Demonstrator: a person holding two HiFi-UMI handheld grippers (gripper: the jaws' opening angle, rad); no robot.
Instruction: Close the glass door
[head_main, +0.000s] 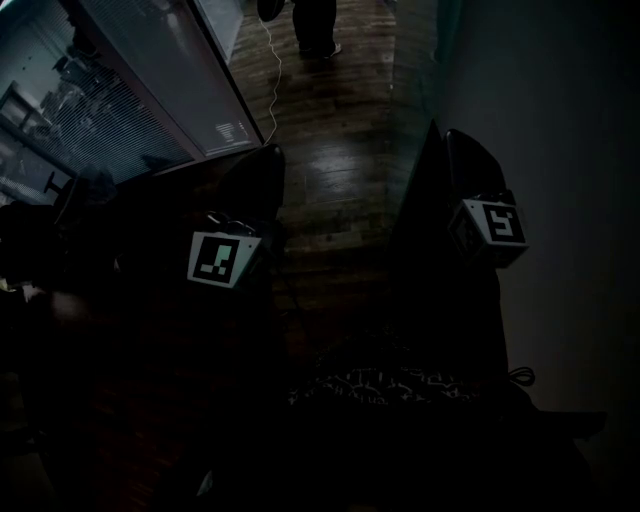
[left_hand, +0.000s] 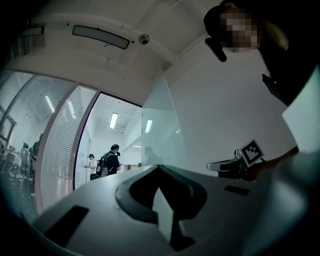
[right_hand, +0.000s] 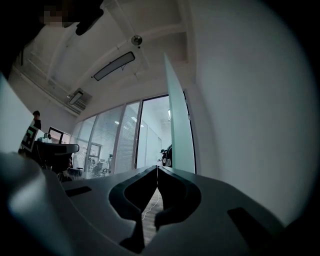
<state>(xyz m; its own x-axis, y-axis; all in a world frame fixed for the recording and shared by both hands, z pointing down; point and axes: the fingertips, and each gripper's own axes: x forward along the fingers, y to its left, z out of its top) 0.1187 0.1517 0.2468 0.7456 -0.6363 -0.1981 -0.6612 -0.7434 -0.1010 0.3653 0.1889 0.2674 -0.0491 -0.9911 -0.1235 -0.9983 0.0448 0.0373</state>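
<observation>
Your left tool (left_hand: 159, 168) has its jaws closed tip to tip with nothing between them. Your right tool (right_hand: 157, 167) is the same: shut and empty. Both point toward the doorway (right_hand: 152, 132) ahead of you, and each tool's marker cube shows in the other's view.

The glass door (right_hand: 179, 127) stands open. It is a tall frosted pane swung back close to the white wall (right_hand: 240, 100) on your right, with its edge turned toward you. Neither tool touches it; the door is well apart from both sets of jaws.

To the left of the doorway runs a glass partition (head_main: 130, 110) with blinds behind it. The head view is very dark, but it shows the wooden floor (head_main: 340, 150) between the tools. A white cable (head_main: 272, 80) trails across the floor toward a person (head_main: 315, 25) standing at the far end, seen only from the legs down. Through the doorway, the left gripper view shows two people (left_hand: 109, 161) standing in a bright corridor. A long ceiling light (left_hand: 100, 36) is overhead.
</observation>
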